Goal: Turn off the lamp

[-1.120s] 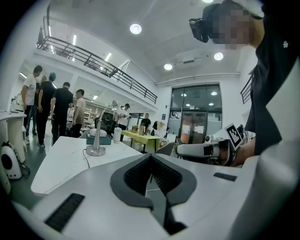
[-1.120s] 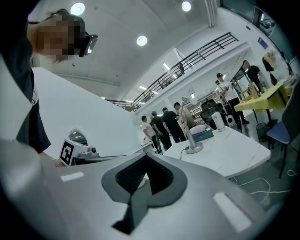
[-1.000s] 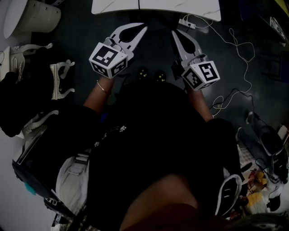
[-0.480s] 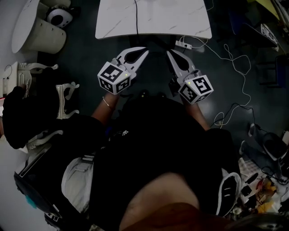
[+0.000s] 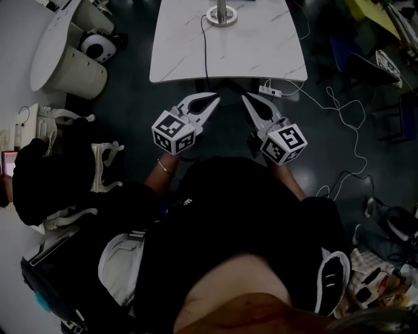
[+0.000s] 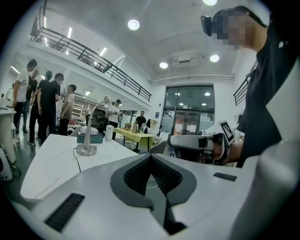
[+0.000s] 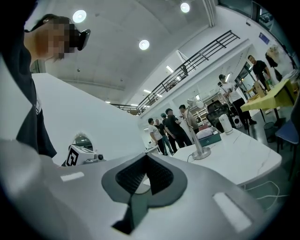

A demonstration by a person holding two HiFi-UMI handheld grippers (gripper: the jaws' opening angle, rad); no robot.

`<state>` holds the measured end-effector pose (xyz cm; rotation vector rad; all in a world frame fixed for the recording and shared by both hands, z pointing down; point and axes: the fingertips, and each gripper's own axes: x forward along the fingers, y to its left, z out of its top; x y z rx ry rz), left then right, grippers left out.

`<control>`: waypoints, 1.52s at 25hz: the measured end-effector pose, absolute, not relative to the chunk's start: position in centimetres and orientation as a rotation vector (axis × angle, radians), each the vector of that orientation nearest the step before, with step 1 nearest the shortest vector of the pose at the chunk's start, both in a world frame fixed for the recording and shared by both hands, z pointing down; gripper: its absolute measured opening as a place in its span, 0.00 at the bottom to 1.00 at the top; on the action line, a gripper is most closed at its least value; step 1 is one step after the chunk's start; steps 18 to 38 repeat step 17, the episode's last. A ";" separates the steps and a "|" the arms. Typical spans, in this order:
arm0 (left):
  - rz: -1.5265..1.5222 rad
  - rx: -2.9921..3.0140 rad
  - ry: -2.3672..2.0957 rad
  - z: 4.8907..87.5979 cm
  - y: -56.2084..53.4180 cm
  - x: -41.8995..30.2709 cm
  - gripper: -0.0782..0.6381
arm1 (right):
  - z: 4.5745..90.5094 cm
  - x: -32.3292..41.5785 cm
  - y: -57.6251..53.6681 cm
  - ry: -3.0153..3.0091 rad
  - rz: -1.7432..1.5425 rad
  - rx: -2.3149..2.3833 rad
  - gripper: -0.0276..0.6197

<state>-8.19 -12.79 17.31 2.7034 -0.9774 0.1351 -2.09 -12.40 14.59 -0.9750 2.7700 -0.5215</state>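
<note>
The lamp's round metal base [image 5: 222, 14] stands at the far side of the white marble table [image 5: 261, 52], and its black cable [image 5: 204, 52] runs to the near edge. In the left gripper view the lamp [image 6: 87, 149] stands at the left on the table; in the right gripper view its base [image 7: 201, 154] is right of centre. My left gripper [image 5: 214, 100] and right gripper [image 5: 246, 98] are side by side just short of the table's near edge, well away from the lamp. Both are shut with nothing between the jaws.
A power strip [image 5: 270, 91] and loose white cables [image 5: 339, 104] lie on the dark floor to the right. A round white table [image 5: 55, 36], a bin [image 5: 81, 68] and white chairs [image 5: 104, 166] stand at the left. Several people [image 6: 47, 103] stand beyond the table.
The head view has tilted up: more of the table shows and the lamp's base has come into view. Both grippers stay shut, side by side, now lower in the frame.
</note>
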 end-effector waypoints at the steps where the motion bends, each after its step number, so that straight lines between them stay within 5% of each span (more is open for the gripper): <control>1: 0.133 2.696 -0.973 17.4 -12.8 -8.4 0.12 | 14.6 -2.2 -12.4 2.770 -0.525 -0.969 0.04; 38: 0.131 2.646 -1.005 18.0 -12.2 -10.2 0.12 | 15.5 -3.3 -12.4 2.777 -0.573 -0.935 0.04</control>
